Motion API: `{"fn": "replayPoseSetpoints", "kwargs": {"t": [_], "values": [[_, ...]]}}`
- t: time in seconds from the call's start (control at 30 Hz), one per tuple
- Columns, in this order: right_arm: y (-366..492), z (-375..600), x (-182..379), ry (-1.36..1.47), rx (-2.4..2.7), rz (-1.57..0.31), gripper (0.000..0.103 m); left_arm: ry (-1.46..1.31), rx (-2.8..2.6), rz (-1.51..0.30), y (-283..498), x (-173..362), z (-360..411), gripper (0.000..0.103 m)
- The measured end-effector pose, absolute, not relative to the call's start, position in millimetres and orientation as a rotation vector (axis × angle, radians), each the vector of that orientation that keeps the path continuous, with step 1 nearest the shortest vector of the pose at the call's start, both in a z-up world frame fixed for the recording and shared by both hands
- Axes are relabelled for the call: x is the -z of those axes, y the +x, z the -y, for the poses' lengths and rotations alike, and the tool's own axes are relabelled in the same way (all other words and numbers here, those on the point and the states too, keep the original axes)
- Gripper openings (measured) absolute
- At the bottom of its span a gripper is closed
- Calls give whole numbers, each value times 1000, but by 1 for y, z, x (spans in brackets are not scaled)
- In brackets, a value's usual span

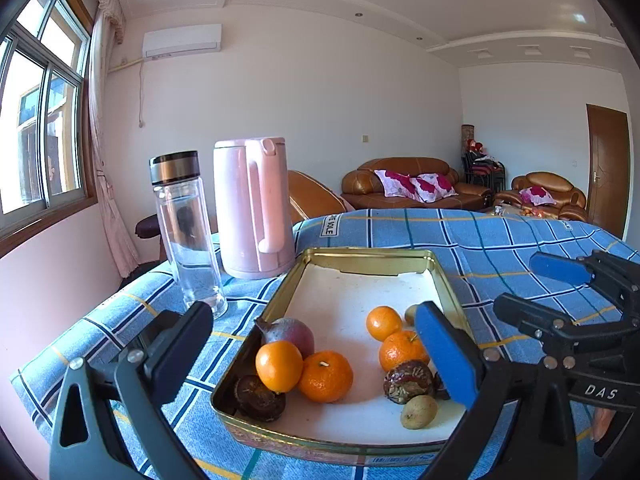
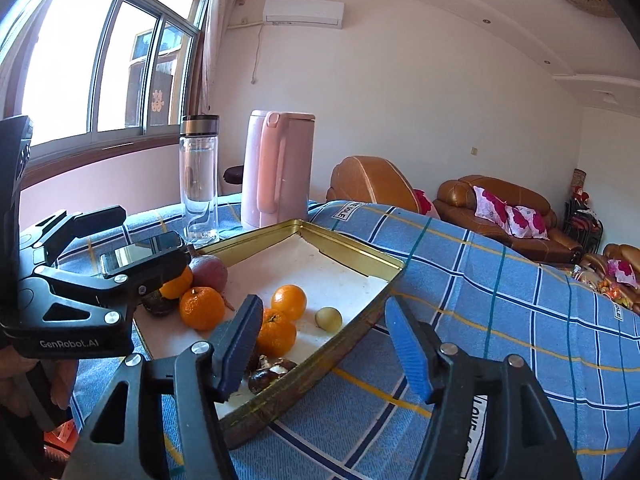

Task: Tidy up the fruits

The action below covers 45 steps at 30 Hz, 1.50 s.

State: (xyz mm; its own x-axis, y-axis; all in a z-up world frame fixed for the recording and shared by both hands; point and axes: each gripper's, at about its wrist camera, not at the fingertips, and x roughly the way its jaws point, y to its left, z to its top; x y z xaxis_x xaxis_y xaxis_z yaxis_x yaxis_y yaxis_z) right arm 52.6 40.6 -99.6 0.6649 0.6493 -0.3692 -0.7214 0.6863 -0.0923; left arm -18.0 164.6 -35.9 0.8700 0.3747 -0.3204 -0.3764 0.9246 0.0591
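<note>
A gold metal tray with a white floor lies on the blue checked cloth. It holds several oranges, a reddish purple fruit, dark wrinkled fruits and small yellow-green fruits. My left gripper is open and empty, its fingers straddling the tray's near part above the fruits. My right gripper is open and empty over the tray's right rim; it also shows in the left wrist view.
A clear bottle with a dark cap and a pink kettle stand behind the tray on the left. The table's edge drops off beyond them. Brown sofas stand at the far wall.
</note>
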Motion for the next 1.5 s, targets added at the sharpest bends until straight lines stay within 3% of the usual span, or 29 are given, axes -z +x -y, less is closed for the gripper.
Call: {"fn": "replayPoseSetpoints", "kwargs": {"t": [0.47,1.5], "values": [[36,-2,80,-188,-706,-222,75,19,-343,-264,-25,22,-137,103],[30,10,83,-172,-688,-201,76,49,-383,-284,-24,21,-126,103]]}}
